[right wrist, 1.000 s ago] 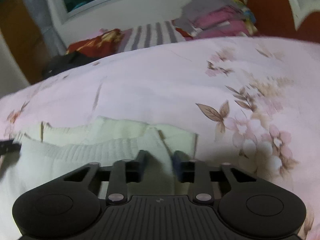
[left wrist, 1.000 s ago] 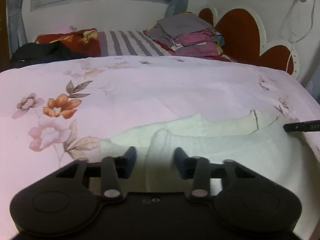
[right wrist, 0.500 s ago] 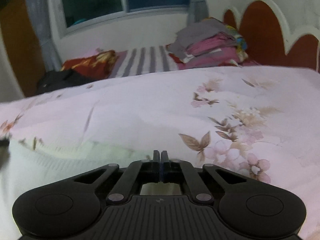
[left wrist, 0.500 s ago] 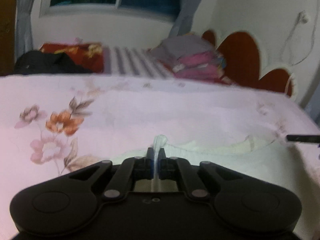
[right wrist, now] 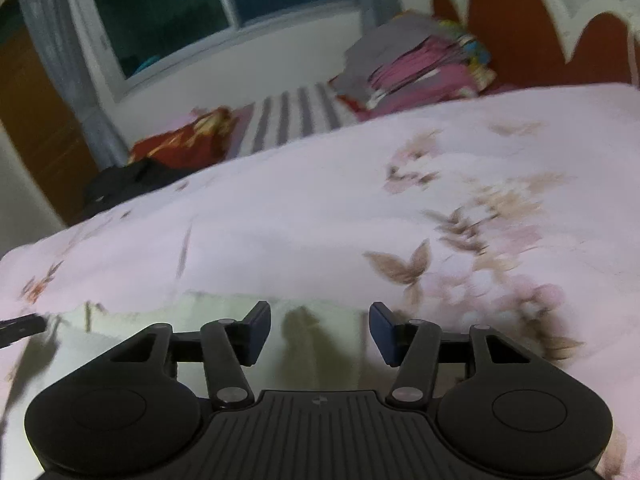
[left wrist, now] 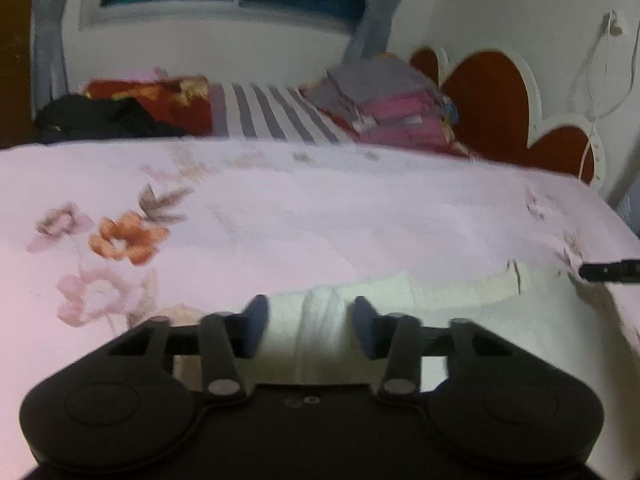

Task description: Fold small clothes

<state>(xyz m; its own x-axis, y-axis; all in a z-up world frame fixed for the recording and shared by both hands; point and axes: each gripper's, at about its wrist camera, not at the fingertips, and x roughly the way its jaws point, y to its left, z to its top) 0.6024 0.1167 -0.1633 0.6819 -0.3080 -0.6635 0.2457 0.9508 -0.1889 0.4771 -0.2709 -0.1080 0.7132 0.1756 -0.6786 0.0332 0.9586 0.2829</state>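
The pale cream ribbed knit garment [left wrist: 460, 292] lies flat on the pink floral bedspread [left wrist: 320, 216], likely just laid over in a fold. A raised ridge of it sits between the left gripper [left wrist: 306, 322]'s jaws, which have just been opening and seem clear of it. The right gripper [right wrist: 320, 330]'s jaws, also just opening, stand spread above the garment's right edge, nothing pinched.

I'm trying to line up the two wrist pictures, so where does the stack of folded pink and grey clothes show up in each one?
Left wrist view: the stack of folded clothes sits upper centre-right, at the far end of the bed, left of the red headboard.
Right wrist view: the stack sits upper right, again left of the headboard.
Shared landmark: the striped fabric just left of the stack.
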